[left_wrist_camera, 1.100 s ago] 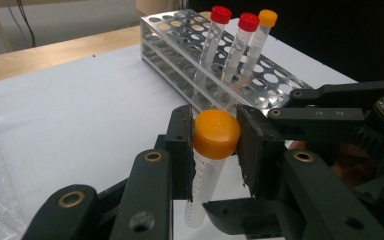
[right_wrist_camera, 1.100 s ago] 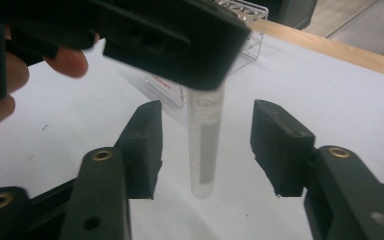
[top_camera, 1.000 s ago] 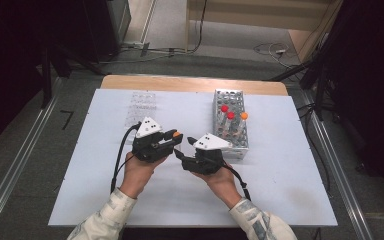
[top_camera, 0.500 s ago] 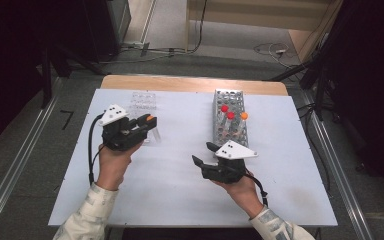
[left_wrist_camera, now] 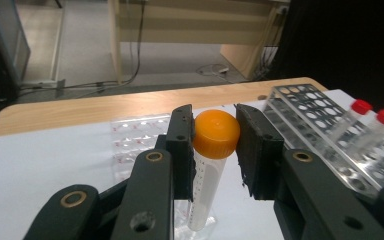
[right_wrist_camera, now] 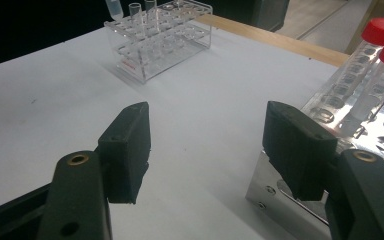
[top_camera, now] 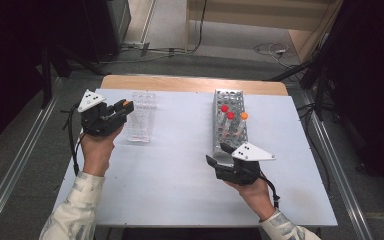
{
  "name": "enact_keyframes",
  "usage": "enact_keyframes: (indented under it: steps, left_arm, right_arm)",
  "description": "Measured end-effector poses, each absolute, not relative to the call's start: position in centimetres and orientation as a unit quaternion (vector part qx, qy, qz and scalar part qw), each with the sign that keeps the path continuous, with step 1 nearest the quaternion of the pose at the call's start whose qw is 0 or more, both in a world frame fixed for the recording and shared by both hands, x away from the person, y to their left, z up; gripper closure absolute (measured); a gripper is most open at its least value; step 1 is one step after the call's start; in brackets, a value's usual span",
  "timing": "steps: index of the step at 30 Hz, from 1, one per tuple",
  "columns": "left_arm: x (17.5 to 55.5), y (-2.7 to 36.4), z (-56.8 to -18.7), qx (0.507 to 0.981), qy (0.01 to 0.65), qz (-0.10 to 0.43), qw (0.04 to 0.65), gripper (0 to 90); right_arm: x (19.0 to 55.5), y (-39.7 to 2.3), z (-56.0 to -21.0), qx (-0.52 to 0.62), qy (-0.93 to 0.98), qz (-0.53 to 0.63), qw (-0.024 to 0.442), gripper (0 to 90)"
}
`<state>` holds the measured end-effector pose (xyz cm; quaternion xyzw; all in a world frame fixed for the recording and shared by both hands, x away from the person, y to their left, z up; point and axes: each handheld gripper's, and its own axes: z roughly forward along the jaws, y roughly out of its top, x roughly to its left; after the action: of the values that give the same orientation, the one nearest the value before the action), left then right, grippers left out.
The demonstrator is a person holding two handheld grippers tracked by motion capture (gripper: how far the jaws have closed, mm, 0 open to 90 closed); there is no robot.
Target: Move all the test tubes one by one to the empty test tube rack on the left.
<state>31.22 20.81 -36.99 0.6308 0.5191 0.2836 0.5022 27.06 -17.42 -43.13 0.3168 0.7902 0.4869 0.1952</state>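
My left gripper (top_camera: 123, 110) is shut on an orange-capped tube (top_camera: 127, 104), held just left of the clear plastic rack (top_camera: 143, 114). Seen from the left gripper view, the pads of my left gripper (left_wrist_camera: 214, 146) press on either side of the tube's orange cap (left_wrist_camera: 216, 134), and its white body hangs down over the clear rack (left_wrist_camera: 135, 145). My right gripper (top_camera: 219, 155) is open and holds nothing at the near end of the metal rack (top_camera: 227, 97). Between the wide jaws of my right gripper (right_wrist_camera: 207, 150) there is bare table only.
The metal rack holds two red-capped tubes (top_camera: 227, 111) and another orange-capped one (top_camera: 244, 116). In the right gripper view the metal rack (right_wrist_camera: 375, 135) lies close on the right and the clear rack (right_wrist_camera: 160, 37) far off. The white table top (top_camera: 180, 165) ends in a wooden strip (top_camera: 190, 84).
The two hands were close together at the table's middle. My left hand has carried the orange-capped tube left and away to the clear rack; my right hand has drawn back to the right.
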Motion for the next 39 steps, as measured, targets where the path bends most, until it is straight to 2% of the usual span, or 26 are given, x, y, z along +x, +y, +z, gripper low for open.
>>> enact_keyframes:
  steps: [14,33,39]
  left_arm:
    - [34.2,20.2,-38.3,0.627,0.533,0.313,0.474,70.0]
    - [35.0,19.1,-41.1,0.647,0.536,0.32,0.438,69.5]
    - [34.9,19.2,-41.0,0.643,0.541,0.319,0.439,62.6]
  right_arm:
    - [27.1,-17.7,-43.1,0.321,0.786,0.49,0.197,34.4]
    - [27.1,-17.8,-43.1,0.322,0.786,0.489,0.199,34.5]
    - [27.1,-17.8,-43.1,0.323,0.786,0.489,0.199,34.5]
